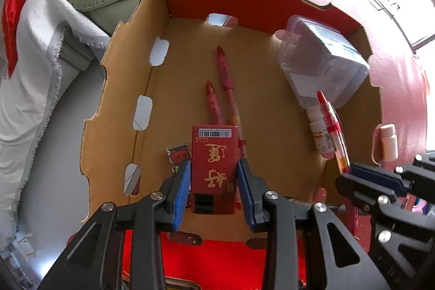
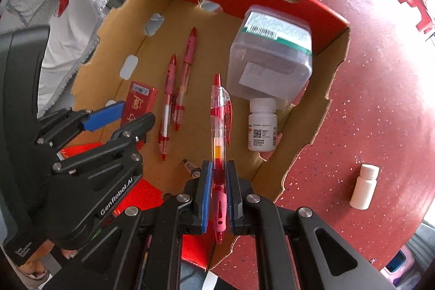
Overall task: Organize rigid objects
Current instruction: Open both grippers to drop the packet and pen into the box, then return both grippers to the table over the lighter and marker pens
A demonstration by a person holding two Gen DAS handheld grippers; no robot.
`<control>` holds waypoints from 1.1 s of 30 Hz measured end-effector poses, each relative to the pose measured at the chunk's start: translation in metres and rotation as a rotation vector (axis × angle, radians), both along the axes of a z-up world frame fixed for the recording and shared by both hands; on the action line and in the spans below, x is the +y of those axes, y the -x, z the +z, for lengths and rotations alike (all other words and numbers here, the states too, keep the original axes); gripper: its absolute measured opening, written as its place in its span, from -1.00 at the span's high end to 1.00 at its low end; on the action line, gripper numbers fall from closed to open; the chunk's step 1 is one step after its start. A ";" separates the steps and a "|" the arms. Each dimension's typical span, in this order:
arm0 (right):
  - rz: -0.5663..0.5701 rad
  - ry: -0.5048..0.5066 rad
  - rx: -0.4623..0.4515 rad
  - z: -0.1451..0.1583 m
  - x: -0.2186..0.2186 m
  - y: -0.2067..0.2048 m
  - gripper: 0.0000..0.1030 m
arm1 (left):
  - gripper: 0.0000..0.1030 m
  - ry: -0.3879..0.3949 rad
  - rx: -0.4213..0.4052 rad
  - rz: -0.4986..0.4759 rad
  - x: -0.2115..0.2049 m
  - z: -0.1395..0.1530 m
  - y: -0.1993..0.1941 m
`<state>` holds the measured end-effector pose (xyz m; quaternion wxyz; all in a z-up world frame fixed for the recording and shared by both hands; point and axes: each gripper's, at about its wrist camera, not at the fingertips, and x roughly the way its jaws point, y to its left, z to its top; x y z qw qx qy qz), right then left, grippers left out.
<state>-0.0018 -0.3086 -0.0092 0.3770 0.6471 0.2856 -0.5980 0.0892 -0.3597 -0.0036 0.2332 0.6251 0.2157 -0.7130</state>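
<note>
An open cardboard box (image 1: 119,99) (image 2: 312,116) with red outer walls stands on a red table. My left gripper (image 1: 214,170) is shut on a red carton with gold characters (image 1: 213,162), low over the box floor; it also shows in the right wrist view (image 2: 140,99). My right gripper (image 2: 217,167) is shut on a clear red pen (image 2: 218,121), held over the box; the pen also shows in the left wrist view (image 1: 330,127). Two pink-red pens (image 1: 223,80) (image 2: 176,89) lie on the box floor.
In the box are a clear plastic container (image 2: 269,56) (image 1: 323,59), a white pill bottle (image 2: 262,124) and a small red packet (image 1: 178,155). A second white bottle (image 2: 364,186) (image 1: 388,142) lies on the red table (image 2: 367,99) outside. A sofa with cloths is behind.
</note>
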 end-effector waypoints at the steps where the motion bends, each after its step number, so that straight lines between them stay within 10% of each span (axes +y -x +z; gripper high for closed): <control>1: 0.003 -0.005 0.001 -0.002 0.000 -0.001 0.79 | 0.18 0.001 -0.006 -0.001 0.000 -0.001 0.001; 5: 0.025 -0.018 0.014 -0.005 -0.002 -0.003 0.75 | -0.65 0.028 -0.014 -0.014 0.001 0.000 0.004; 10: 0.035 0.003 0.157 0.018 0.007 0.002 -0.65 | -0.99 0.020 -0.044 0.019 -0.008 -0.001 0.000; 21: -0.258 0.058 0.185 0.047 0.128 0.038 -0.65 | -0.99 -0.011 0.043 -0.121 0.042 0.034 0.025; 33: -0.850 -0.120 0.046 -0.008 0.356 0.055 -0.65 | -0.99 -0.099 0.046 -0.607 0.252 0.040 0.114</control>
